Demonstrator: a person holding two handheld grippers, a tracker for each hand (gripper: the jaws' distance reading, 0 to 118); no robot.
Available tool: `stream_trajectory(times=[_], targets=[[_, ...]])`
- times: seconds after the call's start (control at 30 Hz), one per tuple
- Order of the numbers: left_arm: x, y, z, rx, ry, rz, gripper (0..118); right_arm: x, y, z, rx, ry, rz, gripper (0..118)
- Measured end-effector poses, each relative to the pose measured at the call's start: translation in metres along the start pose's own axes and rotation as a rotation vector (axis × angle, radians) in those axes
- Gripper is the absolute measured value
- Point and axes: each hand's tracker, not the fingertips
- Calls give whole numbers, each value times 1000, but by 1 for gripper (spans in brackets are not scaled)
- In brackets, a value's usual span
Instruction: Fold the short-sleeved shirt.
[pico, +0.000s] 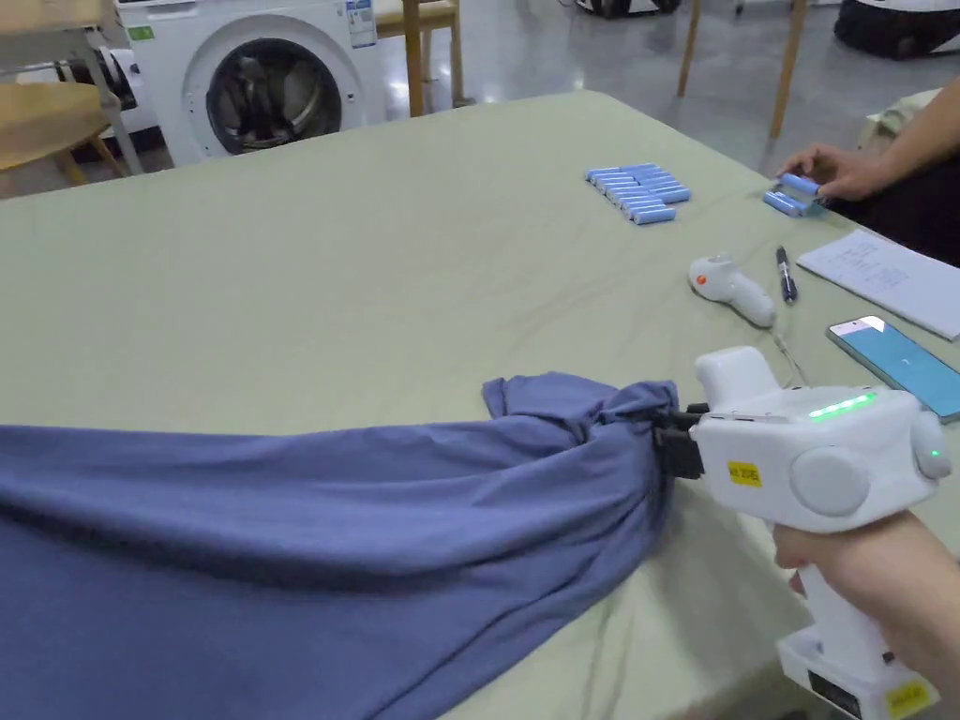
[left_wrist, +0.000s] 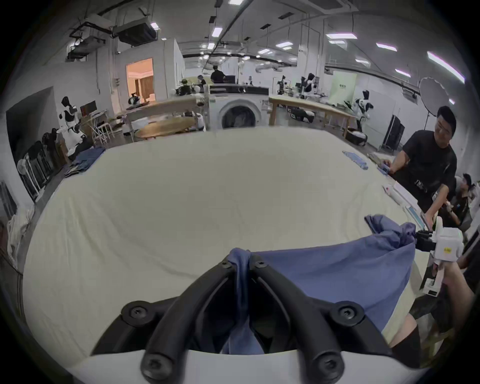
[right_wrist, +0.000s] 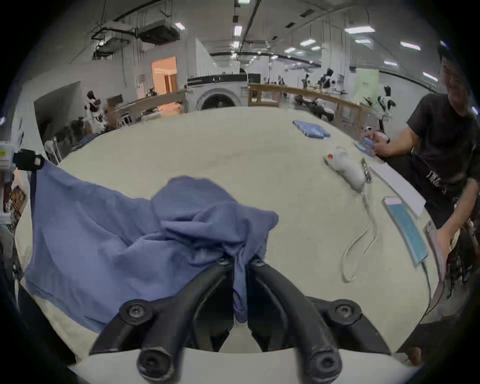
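Hanging between two grips: blue short-sleeved shirt (pico: 309, 525), stretched low over the near edge of the table (pico: 375, 244). Left hand-held gripper (left_wrist: 242, 259) clamped on a bunched fold; right hand-held gripper (pico: 667, 433) likewise, beside a loose sleeve. Risk: thin pinches may slip under tension; bunched corners could lay down crooked; slack cloth may slide off the edge.

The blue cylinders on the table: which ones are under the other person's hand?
The small pair of blue cylinders near the table's right edge; a hand rests on them. The larger row of blue cylinders lies untouched, further left.
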Motion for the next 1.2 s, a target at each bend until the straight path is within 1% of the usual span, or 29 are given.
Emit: stream_trajectory(times=[0.07, 0.1, 0.13, 0.23, 0.3, 0.33, 0.4, 0.5, 0.57, 0.63, 0.7, 0.73, 0.77, 0.83, 0.87, 0.9, 0.93, 0.97, 1.0, 1.03, 1.1, 1.2], targets=[[-6, 8, 29, 94, 67, -30, 2, 1, 14, 25, 39, -6, -33, 5], [-11, 13, 46, 122, 79, -39, 2, 2, 24, 42, 71, 9, -42, 5], [-16, 18, 59, 127, 70, -28, 2, 2, 31, 54, 102, 26, -34, 5], [-19, 32, 112, 175, 75, 13, 2, -7, 63, 102, 197, 61, 1, 5], [-27, 43, 143, 227, 101, 22, 2, -20, 86, 135, 266, 57, 35, 5], [-30, 48, 158, 262, 105, 38, 2, -21, 98, 146, 297, 63, 53, 5], [-38, 60, 191, 301, 105, 63, 2, -33, 125, 179, 369, 55, 81, 5], [-48, 81, 232, 357, 122, 74, 2, -44, 162, 211, 441, 16, 153, 5], [-56, 96, 252, 409, 144, 72, 2, -50, 188, 230, 457, 17, 155, 5], [-61, 113, 266, 411, 160, 52, 2, -54, 213, 240, 482, 10, 164, 5], [-68, 133, 271, 419, 181, 28, 2, -58, 240, 235, 511, -23, 208, 5], [-70, 141, 270, 426, 180, 39, 2, -55, 253, 223, 513, -53, 231, 5], [-75, 152, 268, 434, 145, 84, 2, -59, 265, 214, 505, -81, 238, 5], [-83, 168, 257, 457, 102, 186, 2, -65, 287, 198, 499, -83, 208, 5], [-87, 176, 248, 455, 118, 229, 2, -77, 292, 193, 496, -65, 150, 5], [-88, 184, 238, 442, 142, 243, 2, -79, 302, 184, 490, -53, 117, 5], [-89, 191, 230, 437, 158, 224, 2, -82, 309, 176, 492, -56, 93, 5], [-83, 195, 225, 440, 199, 176, 2, -85, 318, 166, 493, -60, 85, 5], [-83, 202, 217, 437, 231, 133, 2, -97, 322, 162, 493, -70, 93, 5], [-85, 209, 209, 439, 247, 105, 2, -99, 330, 154, 495, -80, 97, 5], [-86, 220, 197, 442, 262, 112, 2, -107, 346, 139, 512, -105, 111, 5], [-93, 238, 176, 467, 282, 140, 2, -120, 371, 117, 524, -119, 98, 5]])
